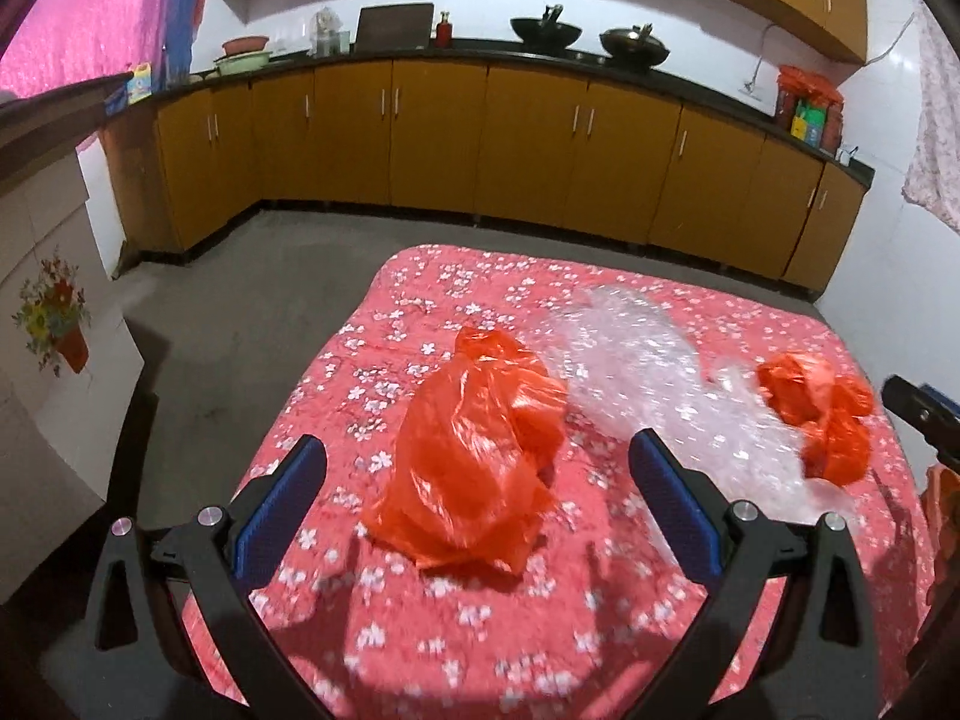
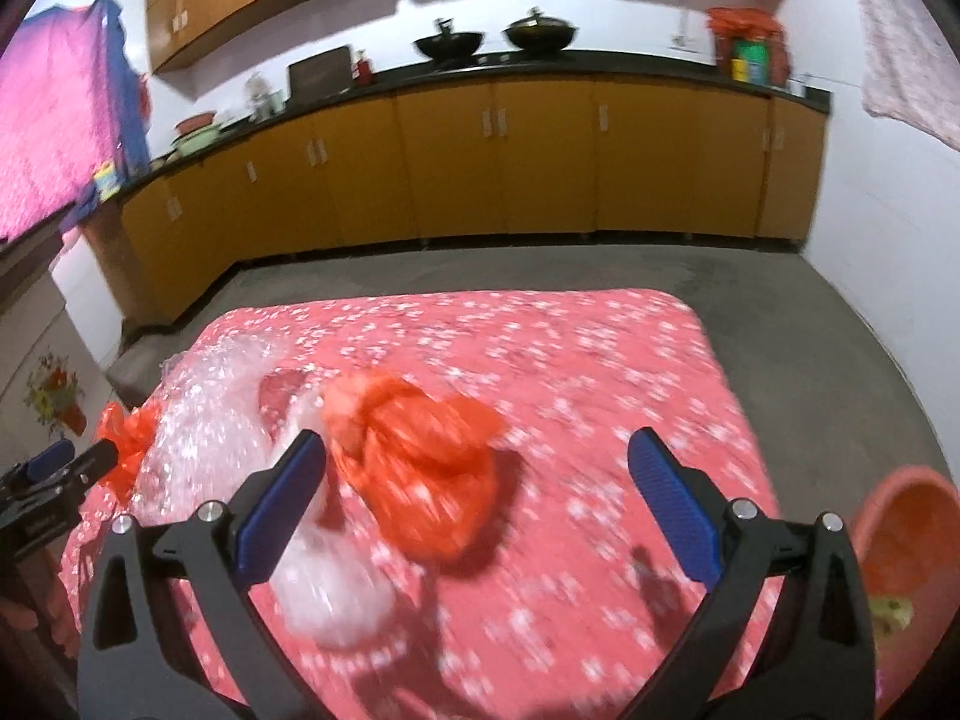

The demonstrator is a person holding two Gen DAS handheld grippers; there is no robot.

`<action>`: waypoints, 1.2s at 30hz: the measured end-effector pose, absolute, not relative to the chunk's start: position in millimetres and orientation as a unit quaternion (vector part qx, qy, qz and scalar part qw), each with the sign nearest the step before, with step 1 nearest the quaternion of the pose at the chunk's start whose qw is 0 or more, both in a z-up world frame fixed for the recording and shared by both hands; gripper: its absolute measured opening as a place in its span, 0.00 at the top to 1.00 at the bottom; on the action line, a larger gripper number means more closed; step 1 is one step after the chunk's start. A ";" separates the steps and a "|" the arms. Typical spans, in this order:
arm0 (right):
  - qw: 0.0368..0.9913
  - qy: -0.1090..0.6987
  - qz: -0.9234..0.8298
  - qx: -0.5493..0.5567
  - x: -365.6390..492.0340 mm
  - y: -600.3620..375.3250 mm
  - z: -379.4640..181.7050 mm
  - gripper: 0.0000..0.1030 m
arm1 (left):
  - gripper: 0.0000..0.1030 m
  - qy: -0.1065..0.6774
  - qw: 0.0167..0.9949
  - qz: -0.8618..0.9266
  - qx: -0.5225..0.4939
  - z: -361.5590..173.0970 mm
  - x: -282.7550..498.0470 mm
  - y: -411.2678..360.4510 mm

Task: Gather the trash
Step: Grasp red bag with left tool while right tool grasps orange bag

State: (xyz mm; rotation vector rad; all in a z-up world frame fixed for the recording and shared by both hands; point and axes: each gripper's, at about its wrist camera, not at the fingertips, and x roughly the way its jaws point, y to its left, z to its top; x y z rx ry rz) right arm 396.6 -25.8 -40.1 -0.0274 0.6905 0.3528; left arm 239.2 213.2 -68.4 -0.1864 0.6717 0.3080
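A large crumpled orange plastic bag (image 1: 474, 456) lies on the pink flowered tablecloth (image 1: 456, 648), between the fingers of my open left gripper (image 1: 477, 456). A clear bubble-wrap sheet (image 1: 642, 360) lies to its right, and a smaller knotted orange bag (image 1: 816, 414) beyond that. In the right wrist view the smaller orange bag (image 2: 420, 468) lies between the fingers of my open right gripper (image 2: 477, 456), partly on the bubble wrap (image 2: 210, 414). The large bag's edge (image 2: 129, 438) shows at far left, next to the left gripper's fingers (image 2: 48, 462). Both grippers are empty.
An orange plastic tub (image 2: 912, 546) stands off the table's right edge. Yellow kitchen cabinets (image 1: 480, 138) with woks on the counter run along the far wall across grey floor (image 1: 270, 264). A white cabinet with a flower sticker (image 1: 54, 324) stands at left.
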 end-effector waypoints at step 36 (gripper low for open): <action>0.894 0.400 0.202 -0.028 398.7 -24.9 -84.2 0.50 | 0.60 0.381 0.913 0.104 -0.102 -82.3 248.8 201.6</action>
